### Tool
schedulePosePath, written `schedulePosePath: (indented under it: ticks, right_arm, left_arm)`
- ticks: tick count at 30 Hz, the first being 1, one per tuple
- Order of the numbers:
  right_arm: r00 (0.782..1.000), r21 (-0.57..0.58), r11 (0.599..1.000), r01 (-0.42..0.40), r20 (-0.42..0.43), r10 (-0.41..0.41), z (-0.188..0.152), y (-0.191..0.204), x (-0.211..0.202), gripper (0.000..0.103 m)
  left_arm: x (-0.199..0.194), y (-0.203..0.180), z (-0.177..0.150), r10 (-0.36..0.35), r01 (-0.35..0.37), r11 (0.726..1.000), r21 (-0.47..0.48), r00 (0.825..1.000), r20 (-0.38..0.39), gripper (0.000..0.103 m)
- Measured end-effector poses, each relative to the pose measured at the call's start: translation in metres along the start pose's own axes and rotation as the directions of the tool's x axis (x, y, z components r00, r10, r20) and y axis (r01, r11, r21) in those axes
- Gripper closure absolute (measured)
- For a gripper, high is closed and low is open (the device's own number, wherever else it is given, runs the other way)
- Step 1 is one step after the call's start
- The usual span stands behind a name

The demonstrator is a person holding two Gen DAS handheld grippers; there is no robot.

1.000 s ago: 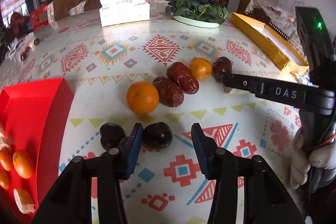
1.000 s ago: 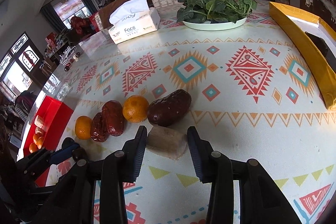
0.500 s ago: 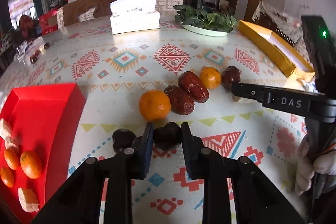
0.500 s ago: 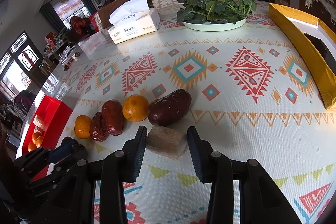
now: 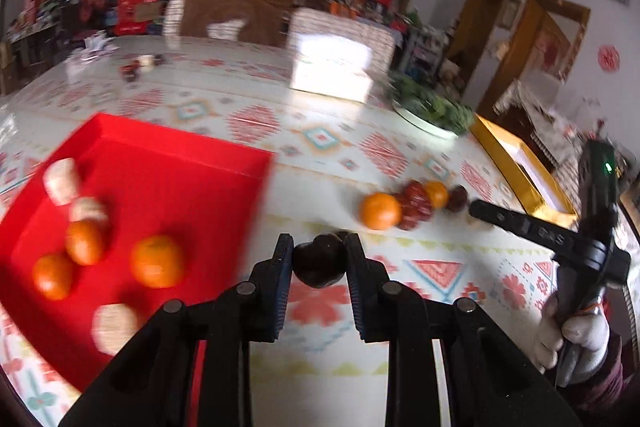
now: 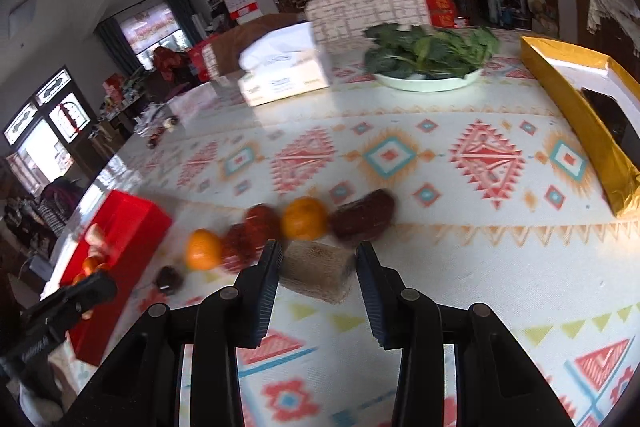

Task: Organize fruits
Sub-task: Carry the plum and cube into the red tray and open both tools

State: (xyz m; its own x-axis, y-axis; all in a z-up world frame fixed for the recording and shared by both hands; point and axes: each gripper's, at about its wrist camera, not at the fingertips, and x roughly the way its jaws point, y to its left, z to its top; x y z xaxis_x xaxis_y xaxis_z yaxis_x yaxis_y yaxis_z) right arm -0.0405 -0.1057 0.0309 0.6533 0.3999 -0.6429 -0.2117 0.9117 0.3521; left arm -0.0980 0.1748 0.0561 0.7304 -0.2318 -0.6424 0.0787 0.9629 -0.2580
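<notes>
Pads of our left gripper [image 5: 319, 259] pressed on a dark round fruit [image 5: 319, 264], held clear of the patterned tablecloth [image 5: 256, 115]. At nine o'clock of it lay the red tray [image 5: 160, 179] with three oranges [image 5: 157, 261] and pale chunks. At two o'clock a loose orange [image 5: 379, 211] touched the red dates [image 5: 416, 205]. Our right gripper [image 6: 318, 269] had its jaws narrow around a tan block [image 6: 316, 270]; the left pad touched it, but blur kept us from telling whether the right pad pressed. Just beyond, at twelve o'clock, sat another orange [image 6: 303, 218] beside a dark date [image 6: 362, 218].
</notes>
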Motion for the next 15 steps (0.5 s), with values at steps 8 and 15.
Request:
schedulePosePath:
  ticks: [8, 15]
  right_arm:
    - [0.983, -0.073, 0.985, -0.159, -0.106, 0.151, -0.005, 0.084, 0.024, 0.06]
    - [0.966, -0.177, 0.957, -0.229, -0.165, 0.201, -0.004, 0.161, 0.051, 0.06]
  left_arm:
    - [-0.035, 0.075, -0.003, 0.084, -0.076, 0.988, -0.131, 0.995, 0.057, 0.078]
    - [-0.052, 0.133, -0.01, 0.151, -0.132, 0.961, -0.244, 0.987, 0.062, 0.078]
